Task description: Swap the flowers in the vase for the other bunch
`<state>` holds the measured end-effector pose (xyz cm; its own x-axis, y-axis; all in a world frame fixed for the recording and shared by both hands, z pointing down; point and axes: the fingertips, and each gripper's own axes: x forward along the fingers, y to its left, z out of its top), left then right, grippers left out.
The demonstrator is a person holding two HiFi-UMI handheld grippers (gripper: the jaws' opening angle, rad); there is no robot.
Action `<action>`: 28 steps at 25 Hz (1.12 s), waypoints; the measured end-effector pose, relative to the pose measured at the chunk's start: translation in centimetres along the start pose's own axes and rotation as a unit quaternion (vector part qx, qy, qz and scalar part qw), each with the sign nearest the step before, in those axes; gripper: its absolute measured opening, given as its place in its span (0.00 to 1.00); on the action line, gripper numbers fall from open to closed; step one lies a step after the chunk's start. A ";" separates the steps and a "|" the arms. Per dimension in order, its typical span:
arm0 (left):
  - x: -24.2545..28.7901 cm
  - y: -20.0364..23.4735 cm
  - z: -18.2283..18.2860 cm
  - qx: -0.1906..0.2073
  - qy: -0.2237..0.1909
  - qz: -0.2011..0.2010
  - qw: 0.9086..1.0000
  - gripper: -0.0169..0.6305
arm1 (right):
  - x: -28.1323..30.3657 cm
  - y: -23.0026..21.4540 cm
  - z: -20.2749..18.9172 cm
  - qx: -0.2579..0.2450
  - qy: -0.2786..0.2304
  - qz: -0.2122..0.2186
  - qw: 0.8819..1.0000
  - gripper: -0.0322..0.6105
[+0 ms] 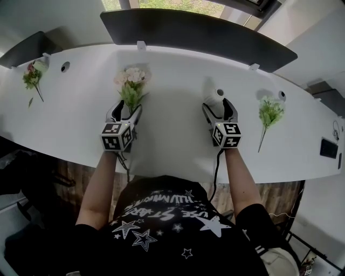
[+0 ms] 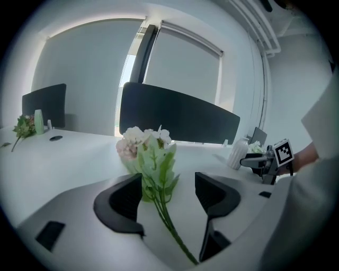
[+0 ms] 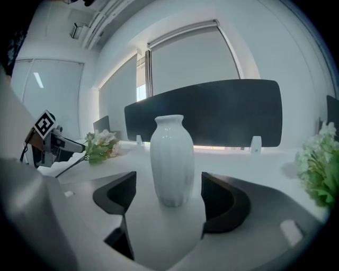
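A dark divider screen (image 1: 199,32) edges the white table (image 1: 167,140), with a window (image 1: 178,5) behind it.

White ribbed vase (image 1: 214,96) upright. Pink-white bunch (image 1: 131,86) lying flat, L of vase; green-white bunch (image 1: 269,113) flat, R.

Surface (image 1: 167,145): curved, with a screen (image 1: 199,33) standing along its far edge.

Far left, near a second screen (image 1: 22,49): small sprig (image 1: 32,77) lying flat.

Left of centre: middle bunch (image 1: 131,86) lying flat, heads to the far side. Its stem runs toward the near edge between the jaws of the left tool (image 1: 127,109), which stand wide of the stem.

Right of centre: vase (image 1: 214,97) upright on the surface between the jaws of the right tool (image 1: 218,106), with a gap on each side.

Right bunch (image 1: 268,112) lies flat to the right of the vase, apart from it, stem toward the near edge.
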<state>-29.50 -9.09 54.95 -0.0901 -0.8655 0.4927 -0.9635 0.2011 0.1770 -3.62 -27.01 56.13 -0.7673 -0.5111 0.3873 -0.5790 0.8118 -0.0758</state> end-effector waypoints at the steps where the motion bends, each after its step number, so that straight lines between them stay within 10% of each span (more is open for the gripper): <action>1: -0.1 0.1 -0.1 0.000 0.000 0.001 1.000 0.50 | -0.2 0.1 0.0 0.002 -0.001 -0.002 1.000 0.60; 15: -4.4 -2.7 3.9 0.027 -0.094 -0.052 0.994 0.50 | -4.9 1.1 1.8 0.031 -0.051 -0.072 0.996 0.59; 18: -5.3 -2.8 5.0 0.035 -0.118 -0.053 0.991 0.22 | -5.9 1.6 2.8 0.037 -0.065 -0.082 0.994 0.59; 28: -6.6 -3.4 7.2 0.040 -0.150 -0.089 0.984 0.04 | -9.7 2.7 4.8 0.067 -0.101 -0.160 0.980 0.14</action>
<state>-27.44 -7.39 45.00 0.0224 -0.9827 0.1836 -0.9864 0.0082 0.1642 0.92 -21.23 47.73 -0.5715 -0.7896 0.2232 -0.8195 0.5632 -0.1059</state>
